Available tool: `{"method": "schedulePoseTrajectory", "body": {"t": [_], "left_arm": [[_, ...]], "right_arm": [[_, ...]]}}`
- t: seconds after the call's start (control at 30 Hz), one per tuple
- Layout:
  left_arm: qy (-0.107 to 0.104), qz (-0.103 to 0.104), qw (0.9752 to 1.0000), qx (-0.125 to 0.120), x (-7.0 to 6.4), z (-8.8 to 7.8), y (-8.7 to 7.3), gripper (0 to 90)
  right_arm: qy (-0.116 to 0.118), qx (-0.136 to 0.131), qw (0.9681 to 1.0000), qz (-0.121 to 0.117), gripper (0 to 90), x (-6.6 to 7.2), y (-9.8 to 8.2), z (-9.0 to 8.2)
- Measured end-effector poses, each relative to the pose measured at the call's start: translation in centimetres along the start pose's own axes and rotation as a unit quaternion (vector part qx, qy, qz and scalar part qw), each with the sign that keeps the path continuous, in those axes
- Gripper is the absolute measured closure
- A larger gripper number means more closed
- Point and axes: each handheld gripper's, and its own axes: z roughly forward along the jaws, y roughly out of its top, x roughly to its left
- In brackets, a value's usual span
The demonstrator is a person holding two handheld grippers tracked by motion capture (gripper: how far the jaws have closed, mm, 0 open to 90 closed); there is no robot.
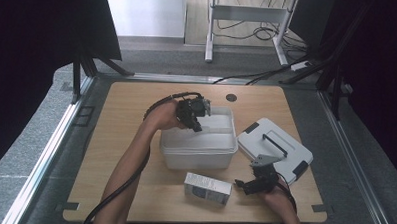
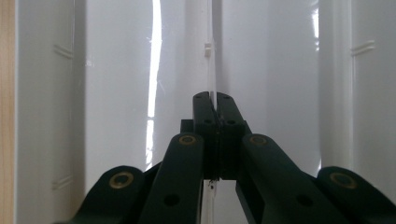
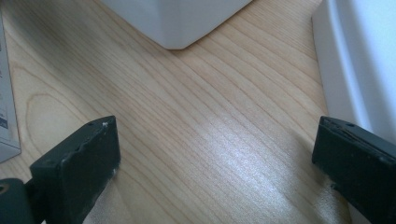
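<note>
My left gripper [image 1: 196, 117] sat over the far-left rim of the white tub [image 1: 200, 147], jaws clamped on a thin edge of it; in the left gripper view the wall [image 2: 212, 70] ran straight into the pinched pads, so I read that as a grip on the rim (probably to steady or drag the tub, a judgement only). No earlier look, so just the state: closed on plastic. The tub stood mid-table [image 1: 137, 100], open, nothing visible inside from above. My right gripper [image 1: 248, 185] rested low at the near right, jaws spread wide with bare wood between them in the right gripper view [image 3: 210, 154], holding nothing. It sat between the small white box [image 1: 207, 188] to its left and the tub's lid [image 1: 275, 149] lying flat beyond it, handle up. Placement made sense: box right at the near wall of the tub, lid parked right, out of the way. Obstacles: the near tub wall stood between box and interior, so the box needed lifting over it; the lid edge crowded the right jaw.
</note>
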Motion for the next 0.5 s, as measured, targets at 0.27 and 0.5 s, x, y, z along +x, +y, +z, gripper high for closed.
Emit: {"method": "schedulePoseTrajectory", "body": {"t": [0.27, 0.5], "left_arm": [[0.021, -0.013, 0.9994, -0.023, -0.4, -2.6, 0.5, 88.9], [0.040, -0.052, 0.9977, -0.018, -0.6, -4.4, -0.3, 88.9]], "right_arm": [[0.000, 0.000, 1.0000, 0.000, 0.6, 0.0, 0.0, 0.0], [0.000, -0.001, 1.0000, 0.000, 0.6, 0.0, 0.0, 0.0]]}}
